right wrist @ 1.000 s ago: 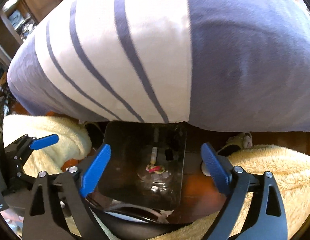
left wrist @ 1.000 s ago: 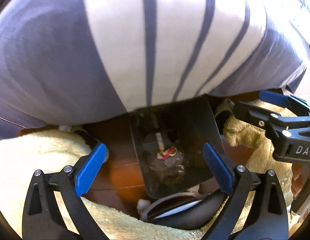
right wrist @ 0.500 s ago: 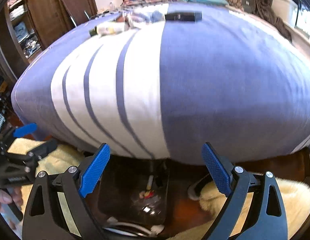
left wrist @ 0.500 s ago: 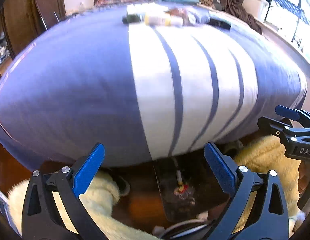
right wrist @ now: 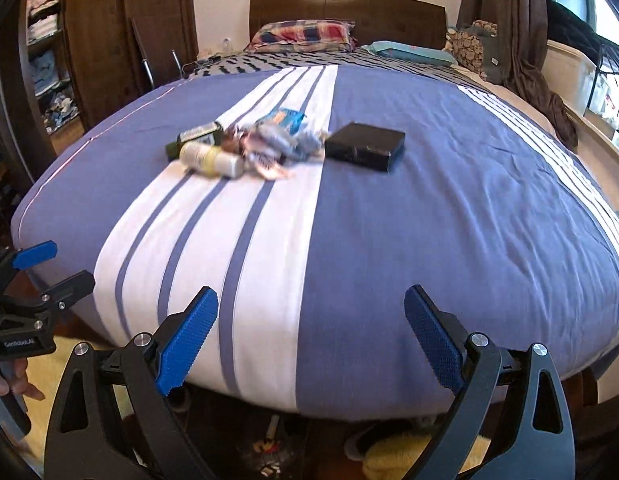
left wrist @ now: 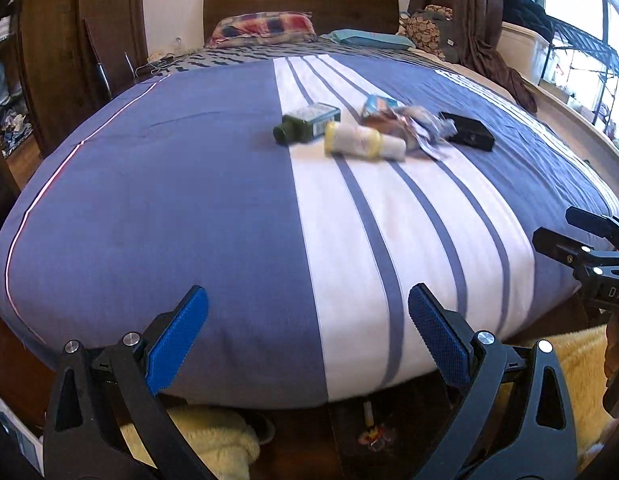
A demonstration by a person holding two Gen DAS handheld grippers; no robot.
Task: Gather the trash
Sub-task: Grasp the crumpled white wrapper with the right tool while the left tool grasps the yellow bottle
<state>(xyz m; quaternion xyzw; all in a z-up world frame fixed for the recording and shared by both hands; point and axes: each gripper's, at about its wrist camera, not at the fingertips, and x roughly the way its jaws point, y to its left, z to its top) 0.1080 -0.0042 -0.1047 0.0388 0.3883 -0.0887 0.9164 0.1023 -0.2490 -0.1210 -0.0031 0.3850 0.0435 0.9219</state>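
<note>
Both grippers hover at the foot of the bed [left wrist: 189, 200], fingers spread wide and holding nothing — a ready stance, it seems, for reaching out over the cover. The left gripper [left wrist: 307, 344] sits over the white stripe; the right gripper [right wrist: 309, 344] hangs just beside it, nearer the plain blue.

The trash lies in one cluster well up the bed, toward the headboard: a green bottle [left wrist: 305, 124] on its side, a yellow bottle [left wrist: 363, 142] touching it on the foot side, crumpled wrappers [left wrist: 413, 124] next to both, and a black box [right wrist: 365, 146] just beside the wrappers. Whether the box counts as trash cannot be told.

Below the foot of the bed, on the floor, stands a dark bin [left wrist: 373, 432] with a few scraps in it — probably put there so that each piece can be carried straight back and dropped. From here the pile looks out of reach, so the next move likely calls for a forward lean.
</note>
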